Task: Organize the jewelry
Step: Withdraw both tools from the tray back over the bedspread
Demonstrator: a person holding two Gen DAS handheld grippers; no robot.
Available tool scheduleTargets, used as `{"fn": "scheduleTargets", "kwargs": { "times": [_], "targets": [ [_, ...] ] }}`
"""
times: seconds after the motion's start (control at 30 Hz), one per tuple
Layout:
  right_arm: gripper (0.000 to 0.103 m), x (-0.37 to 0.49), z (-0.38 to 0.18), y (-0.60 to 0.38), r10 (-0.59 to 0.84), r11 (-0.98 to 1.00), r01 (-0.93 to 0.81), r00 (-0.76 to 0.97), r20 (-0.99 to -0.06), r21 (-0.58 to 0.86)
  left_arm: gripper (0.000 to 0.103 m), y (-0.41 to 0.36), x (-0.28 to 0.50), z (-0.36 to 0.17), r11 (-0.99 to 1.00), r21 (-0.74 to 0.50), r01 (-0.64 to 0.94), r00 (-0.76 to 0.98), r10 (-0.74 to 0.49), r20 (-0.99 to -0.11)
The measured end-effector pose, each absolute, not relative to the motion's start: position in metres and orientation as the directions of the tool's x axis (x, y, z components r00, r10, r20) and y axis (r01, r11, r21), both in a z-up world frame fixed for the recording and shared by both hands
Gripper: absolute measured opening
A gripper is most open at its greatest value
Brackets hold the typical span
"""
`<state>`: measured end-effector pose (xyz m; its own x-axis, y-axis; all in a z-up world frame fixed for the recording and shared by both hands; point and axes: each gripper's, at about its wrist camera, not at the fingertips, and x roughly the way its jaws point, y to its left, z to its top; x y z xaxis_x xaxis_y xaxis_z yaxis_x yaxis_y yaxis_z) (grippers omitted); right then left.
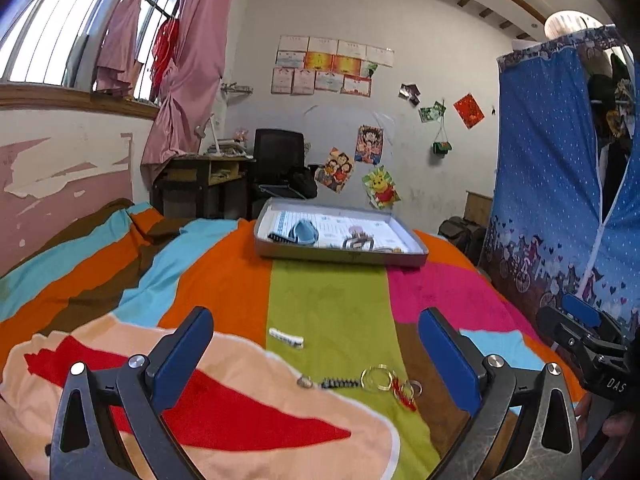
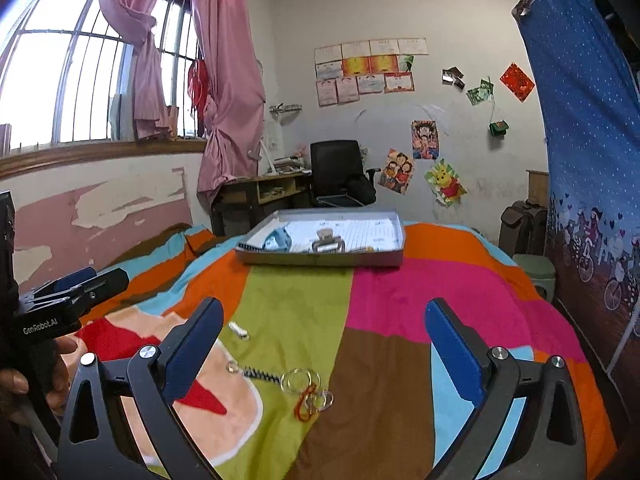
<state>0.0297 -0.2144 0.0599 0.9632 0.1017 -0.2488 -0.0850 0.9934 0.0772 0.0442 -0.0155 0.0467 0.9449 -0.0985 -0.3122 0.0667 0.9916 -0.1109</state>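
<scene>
Striped bedspread (image 1: 328, 292): one tray (image 1: 340, 256), one white clip (image 1: 286, 337), two open claws.

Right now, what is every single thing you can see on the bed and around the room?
bedspread: one, many-coloured patches, covers the bed
tray: one, grey, far end of bed, hair things inside
white hair clip: one, white, on green patch
small ring: one, silver, near edge
black spring clip: one, black, beside small ring
clear rings: several, clear, with a red cord
curtains: pink, at window
chair: one, black, by desk
left hand-held gripper: one, blue pads, open
right hand-held gripper: one, blue pads, open
</scene>
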Motion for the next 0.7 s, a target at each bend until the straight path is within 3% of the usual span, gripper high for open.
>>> {"fn": "scheduleTargets", "kwargs": {
  "times": [0.7],
  "targets": [
    [0.099,0.038,-0.004,-0.213,0.08,0.996,-0.053,0.908,-0.41,0.077,0.103,-0.011,0.047,-0.01,0.996,-0.077,0.054,0.891,-0.082,-0.447]
  ]
}}
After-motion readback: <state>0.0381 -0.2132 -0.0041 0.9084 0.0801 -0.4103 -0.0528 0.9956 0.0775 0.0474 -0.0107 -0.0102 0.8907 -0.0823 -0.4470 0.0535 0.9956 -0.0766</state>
